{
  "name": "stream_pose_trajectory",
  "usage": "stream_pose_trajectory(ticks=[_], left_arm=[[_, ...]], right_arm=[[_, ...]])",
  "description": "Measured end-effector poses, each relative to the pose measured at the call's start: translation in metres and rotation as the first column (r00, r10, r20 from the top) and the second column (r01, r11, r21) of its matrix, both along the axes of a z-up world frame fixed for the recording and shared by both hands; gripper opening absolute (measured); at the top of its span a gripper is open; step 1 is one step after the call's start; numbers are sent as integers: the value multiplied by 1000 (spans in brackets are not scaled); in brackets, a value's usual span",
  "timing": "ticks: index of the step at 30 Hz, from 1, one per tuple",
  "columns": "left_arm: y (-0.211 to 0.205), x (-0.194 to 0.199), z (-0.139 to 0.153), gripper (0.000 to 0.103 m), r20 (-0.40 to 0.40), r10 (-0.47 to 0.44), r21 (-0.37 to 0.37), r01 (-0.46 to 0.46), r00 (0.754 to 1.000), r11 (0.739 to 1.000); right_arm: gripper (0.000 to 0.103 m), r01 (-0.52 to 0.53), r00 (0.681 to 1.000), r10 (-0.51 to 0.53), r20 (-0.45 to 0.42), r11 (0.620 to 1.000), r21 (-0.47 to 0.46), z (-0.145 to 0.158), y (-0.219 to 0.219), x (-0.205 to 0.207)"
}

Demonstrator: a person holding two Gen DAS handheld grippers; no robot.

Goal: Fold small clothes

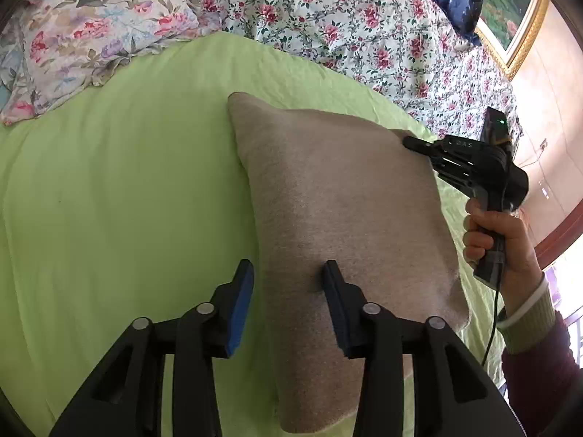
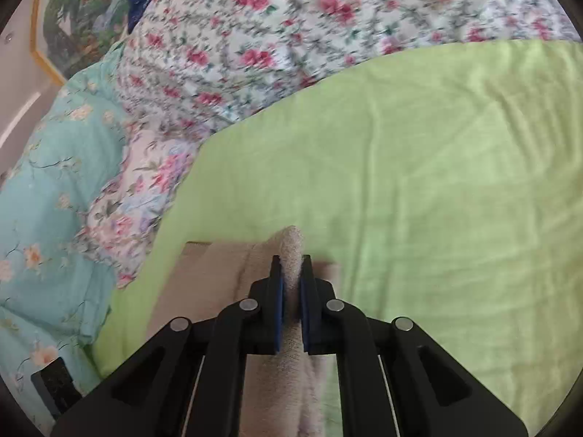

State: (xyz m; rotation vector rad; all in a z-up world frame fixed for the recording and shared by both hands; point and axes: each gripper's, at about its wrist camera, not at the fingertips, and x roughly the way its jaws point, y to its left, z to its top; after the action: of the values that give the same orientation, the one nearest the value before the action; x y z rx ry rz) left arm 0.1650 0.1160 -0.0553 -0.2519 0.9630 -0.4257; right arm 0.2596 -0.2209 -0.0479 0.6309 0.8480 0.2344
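Left wrist view: a beige garment lies spread on the green sheet of a bed, one far corner pointing toward the floral pillow. The left gripper hangs over the garment's near left edge with its jaws parted; the right-hand pad rests on or just above the cloth, the left-hand one stands over the sheet, and neither presses the fabric. At the garment's far right edge the right gripper meets the cloth, carried by a hand in a ribbed green cuff. A rose-print quilt lies bunched beyond the sheet, and a framed picture hangs on the wall.

Right wrist view: the right gripper has its jaws clenched on a raised fold of the beige garment, which pokes up between the blue pads. The rest of the cloth trails back beneath the gripper onto the green sheet. A turquoise flowered quilt lies at the left.
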Motion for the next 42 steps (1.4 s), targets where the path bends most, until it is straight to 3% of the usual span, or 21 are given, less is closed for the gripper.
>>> stream_pose_trajectory(ticks=[4,5,7,10,13,15,17,20,27,32,34,37,42], left_arm=[[-2,2,-5,46,-19,4,-9,-4,1000,1000],[-2,2,-5,47,-20,7,-9,-7,1000,1000],[-3,1,-5,47,-35,3,-2,-3,999,1000],[-3,0,-4,47,-34,6,10,-5,999,1000],[-5,-3,-6,47,-35,4,15,-4,999,1000],[-4,-4,-7,47,-38,6,12,-5,999,1000],[-5,-6,-8,47,-39,7,12,-6,999,1000],[-4,-6,-9,49,-48,4,13,-4,999,1000],[-8,-22,0,49,-22,-4,104,7,1000,995],[-4,-49,1,67,-19,-6,148,9,1000,989],[-1,-63,1,72,-15,-8,161,10,1000,987],[5,-82,1,83,2,1,200,-2,1000,980],[15,-115,-2,85,7,18,244,-19,1000,970]], right_arm=[[15,-18,995,18,-97,1000,-5,-32,4,12],[23,0,995,-1,-98,1000,-12,-29,3,10],[25,30,996,-33,-86,999,-32,-18,-1,0],[25,55,998,-54,14,997,-59,23,7,-35],[25,-56,994,57,89,998,-14,47,34,-76],[25,-120,991,123,49,991,-63,39,56,-92],[25,-113,994,112,-20,984,-139,19,63,-95],[20,-72,997,70,-42,996,-52,-8,47,-93],[23,-60,998,59,-13,997,-51,21,44,-123],[24,-78,997,79,23,995,-65,37,52,-163],[29,-88,995,92,35,992,-92,40,55,-185],[51,-96,994,103,37,985,-145,37,62,-216],[72,-136,990,143,11,960,-246,23,76,-265]])
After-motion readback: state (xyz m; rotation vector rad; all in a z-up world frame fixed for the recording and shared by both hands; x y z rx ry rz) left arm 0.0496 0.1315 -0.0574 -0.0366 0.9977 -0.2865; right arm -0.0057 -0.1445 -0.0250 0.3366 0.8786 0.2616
